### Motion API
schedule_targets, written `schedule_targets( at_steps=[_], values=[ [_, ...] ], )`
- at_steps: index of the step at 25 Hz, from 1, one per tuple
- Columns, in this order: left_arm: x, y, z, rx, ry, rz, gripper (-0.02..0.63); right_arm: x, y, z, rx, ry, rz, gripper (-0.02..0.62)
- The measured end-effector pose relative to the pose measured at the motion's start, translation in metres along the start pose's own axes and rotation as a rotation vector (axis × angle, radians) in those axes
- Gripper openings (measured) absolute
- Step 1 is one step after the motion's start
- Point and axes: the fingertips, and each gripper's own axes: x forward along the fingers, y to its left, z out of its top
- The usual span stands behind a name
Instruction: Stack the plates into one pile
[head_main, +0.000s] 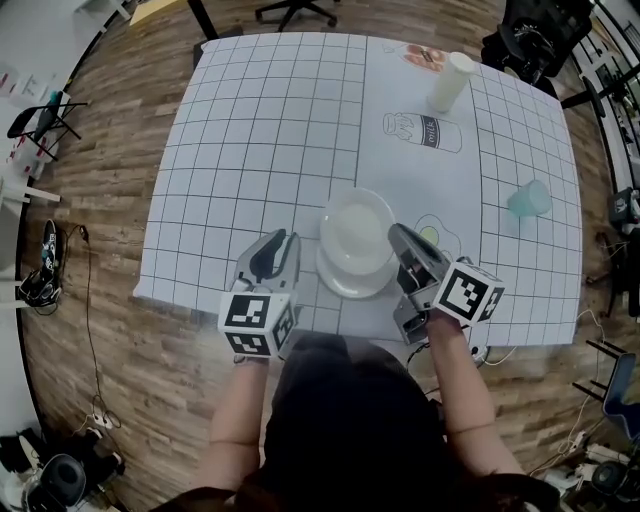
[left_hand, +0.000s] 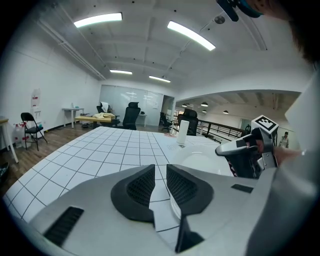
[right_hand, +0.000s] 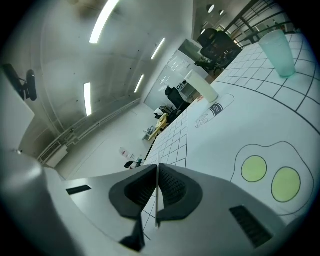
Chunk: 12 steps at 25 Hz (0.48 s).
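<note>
Two white plates sit near the table's front edge. The upper plate (head_main: 355, 228) overlaps the far part of the lower plate (head_main: 352, 282). My right gripper (head_main: 398, 238) is rolled on its side and shut on the upper plate's right rim. In the right gripper view that rim shows as a thin white line (right_hand: 156, 200) between the pads. My left gripper (head_main: 283, 243) is just left of the plates, jaws a little apart with only table between them (left_hand: 160, 186). The left gripper view shows the plate (left_hand: 200, 161) and the right gripper (left_hand: 235, 152) at its edge.
A tall white cup (head_main: 450, 80) stands at the far right and a teal cup (head_main: 528, 198) at the right edge. A bottle drawing (head_main: 425, 130) and an egg drawing (head_main: 437, 236) are printed on the gridded tablecloth (head_main: 250, 150). Office chairs stand beyond the table.
</note>
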Motion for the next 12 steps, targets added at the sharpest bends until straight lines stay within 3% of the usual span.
schedule_targets(
  at_steps=[12],
  values=[
    [-0.033, -0.012, -0.028, -0.03, -0.006, 0.043, 0.089, -0.023, -0.018, -0.035, 0.045, 0.028, -0.018, 0.029]
  ],
)
